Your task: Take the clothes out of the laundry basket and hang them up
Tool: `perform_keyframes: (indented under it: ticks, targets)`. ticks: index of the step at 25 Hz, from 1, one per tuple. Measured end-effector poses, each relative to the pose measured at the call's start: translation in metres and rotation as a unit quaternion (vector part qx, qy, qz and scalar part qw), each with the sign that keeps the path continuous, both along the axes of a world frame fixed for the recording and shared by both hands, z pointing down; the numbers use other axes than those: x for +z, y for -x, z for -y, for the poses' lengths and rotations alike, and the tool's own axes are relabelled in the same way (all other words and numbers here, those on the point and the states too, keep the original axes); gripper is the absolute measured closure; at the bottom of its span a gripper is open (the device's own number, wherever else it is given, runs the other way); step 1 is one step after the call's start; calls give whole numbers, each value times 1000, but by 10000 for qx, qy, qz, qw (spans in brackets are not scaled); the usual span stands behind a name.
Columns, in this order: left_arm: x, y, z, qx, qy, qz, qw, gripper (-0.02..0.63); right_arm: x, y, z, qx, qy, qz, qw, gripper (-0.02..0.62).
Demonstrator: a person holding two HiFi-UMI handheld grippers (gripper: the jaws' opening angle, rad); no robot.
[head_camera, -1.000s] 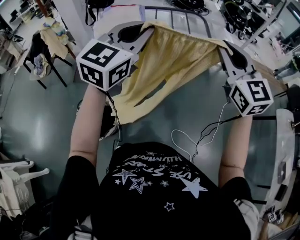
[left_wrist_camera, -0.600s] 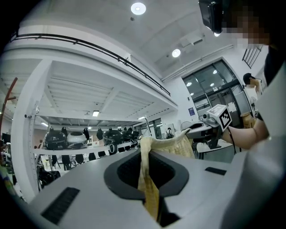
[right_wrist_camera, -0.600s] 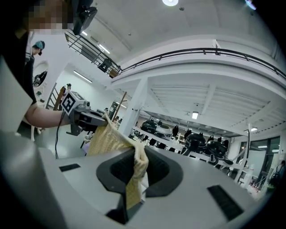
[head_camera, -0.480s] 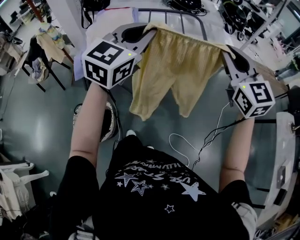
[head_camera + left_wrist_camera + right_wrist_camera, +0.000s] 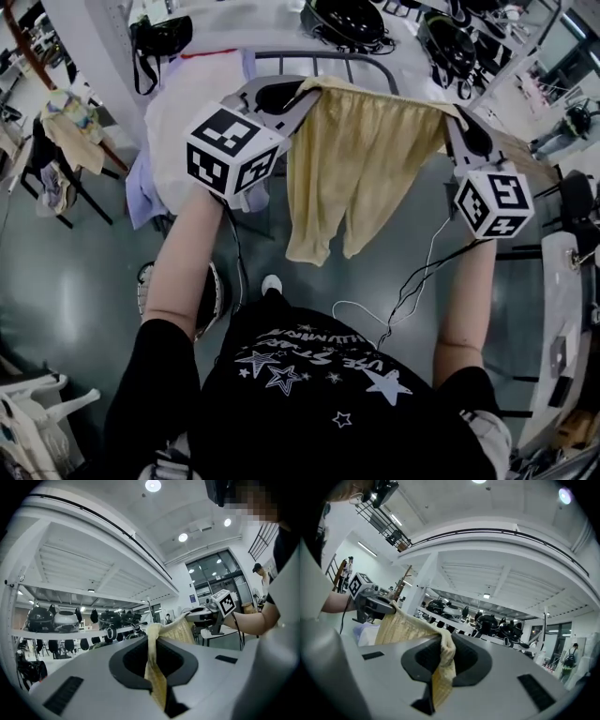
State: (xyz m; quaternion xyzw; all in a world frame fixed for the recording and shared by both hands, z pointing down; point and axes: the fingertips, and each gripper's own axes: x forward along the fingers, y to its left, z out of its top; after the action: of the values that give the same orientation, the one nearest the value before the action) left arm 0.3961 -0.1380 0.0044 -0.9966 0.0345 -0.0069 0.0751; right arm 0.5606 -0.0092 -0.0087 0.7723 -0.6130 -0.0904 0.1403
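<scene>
A pair of pale yellow shorts (image 5: 361, 164) hangs stretched by its waistband between my two grippers, its legs dangling toward the floor. My left gripper (image 5: 305, 89) is shut on the waistband's left corner (image 5: 154, 667), and the cloth runs through the closed jaws. My right gripper (image 5: 448, 117) is shut on the right corner (image 5: 443, 660). Both grippers are raised in front of the person's chest, near a metal rack (image 5: 333, 58). No laundry basket shows in any view.
A white garment (image 5: 187, 112) hangs over the rack to the left of the shorts, with lilac cloth (image 5: 141, 192) under it. Helmets (image 5: 342, 19) lie on a shelf beyond. A cable (image 5: 394, 295) dangles from the right gripper. A white frame (image 5: 558, 319) stands at the right.
Both grippers have moved forward toward the rack with the shorts. The shorts' legs, swung out to the left a second ago, now hang straight down.
</scene>
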Motion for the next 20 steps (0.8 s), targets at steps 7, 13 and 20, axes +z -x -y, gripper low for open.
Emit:
perform_keyframes:
  ticks: [7,13,20]
  targets:
    - [-46,-34,65,227,-537,-299,9979,571,-40,-34,65,406,-467,-58,9981,548]
    - [-58,-50,128,125,-557,-280,9980,571,-57,-43,112,510,-505,-257,9971,548]
    - [-53,-73,187,-129,-372,-186,9991,571,-59,-79,168,552,-335,-397,9971,549]
